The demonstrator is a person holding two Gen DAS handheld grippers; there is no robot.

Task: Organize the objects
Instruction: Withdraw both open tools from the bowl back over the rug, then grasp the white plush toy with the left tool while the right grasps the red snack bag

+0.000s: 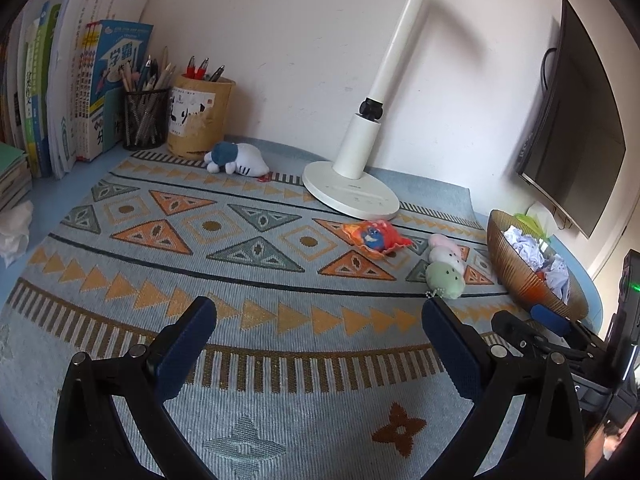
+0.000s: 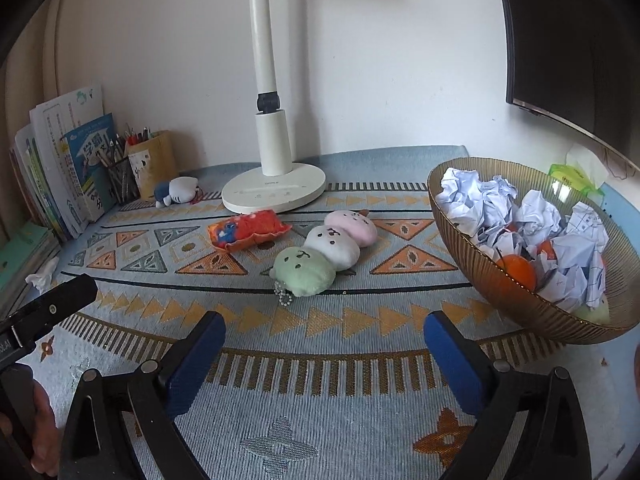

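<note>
Since both grippers sit low over the mat w/ jaws wide and empty, we're prob lining up a pick: left gripper (image 1: 320,312), right gripper (image 2: 325,326) nearest the three-ball plush (image 2: 326,252), just left of the paper-filled bowl (image 2: 500,280).

A pale blue mat (image 2: 360,420) patterned with orange and grey-green triangles is seen, a pink, white and green plush (image 2: 328,246), a red-orange pouch (image 2: 250,228), a white lamp (image 2: 274,184) and an amber ribbed bowl (image 2: 500,296).
</note>
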